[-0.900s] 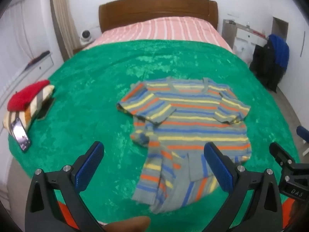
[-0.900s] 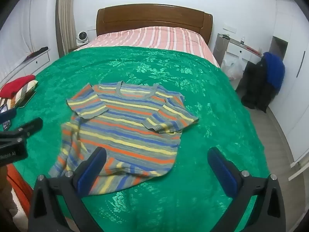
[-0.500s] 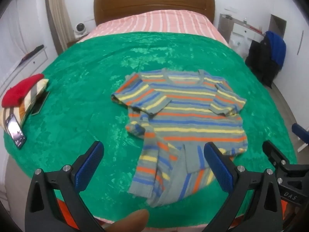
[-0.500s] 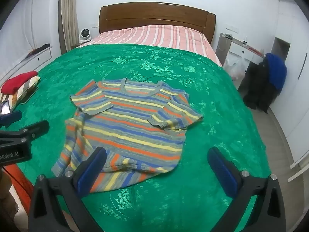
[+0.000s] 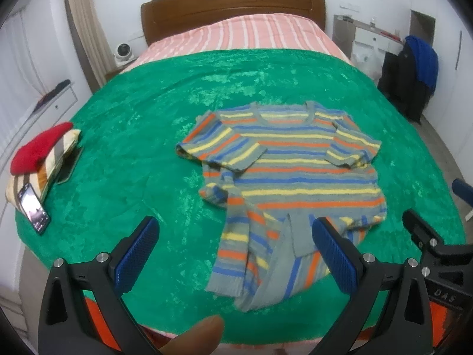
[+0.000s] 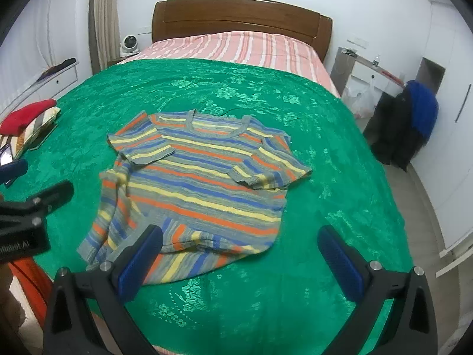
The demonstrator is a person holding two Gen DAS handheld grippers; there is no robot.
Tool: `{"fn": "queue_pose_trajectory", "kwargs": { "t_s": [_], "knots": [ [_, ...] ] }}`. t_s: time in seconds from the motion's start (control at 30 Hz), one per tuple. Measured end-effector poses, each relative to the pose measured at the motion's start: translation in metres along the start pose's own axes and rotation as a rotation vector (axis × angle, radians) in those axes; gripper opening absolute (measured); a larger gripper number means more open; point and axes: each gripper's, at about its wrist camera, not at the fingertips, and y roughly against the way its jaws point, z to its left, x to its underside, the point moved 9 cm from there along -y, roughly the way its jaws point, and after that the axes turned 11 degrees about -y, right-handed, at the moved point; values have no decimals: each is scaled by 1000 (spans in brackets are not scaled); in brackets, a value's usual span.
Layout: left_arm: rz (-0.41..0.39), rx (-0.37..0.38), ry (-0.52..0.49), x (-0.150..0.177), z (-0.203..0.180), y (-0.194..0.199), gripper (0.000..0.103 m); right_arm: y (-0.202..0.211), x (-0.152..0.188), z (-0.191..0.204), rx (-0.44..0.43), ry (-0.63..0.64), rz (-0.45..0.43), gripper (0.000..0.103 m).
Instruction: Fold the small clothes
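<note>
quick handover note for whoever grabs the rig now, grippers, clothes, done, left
Left gripper: open, empty, above the near edge of the bed.
Right gripper: open, empty, beside it.
Striped sweater: face up on the green bedspread, both sleeves folded in over the body, hem rumpled.
Folded pile sits at the bed's left edge.
Left: fold the sweater's body and set it aside.

sweater (image 5: 283,159) – knitted, matt | bedspread (image 5: 142,159) – glossy embossed cloth | headboard (image 5: 233,6) – smooth polished wood
</note>
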Motion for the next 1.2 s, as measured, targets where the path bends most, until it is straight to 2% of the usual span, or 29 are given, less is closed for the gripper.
{"fn": "queue_pose_trajectory", "kwargs": {
  "t_s": [0.23, 0.7, 0.97, 1.2],
  "knots": [
    [19, -3, -1, 7, -2, -6, 103, -1, 0, -4, 56, 10, -6, 103],
    [26, -6, 4, 8, -2, -15, 103, -3, -4, -17, 109, -6, -19, 103],
    [-4, -35, 0, 3, 6, -11, 103, 4, -12, -17, 81, -48, -50, 103],
    [2, -14, 37, 6, 22, -15, 103, 11, -18, -20, 29, -111, -66, 103]
  ]
}}
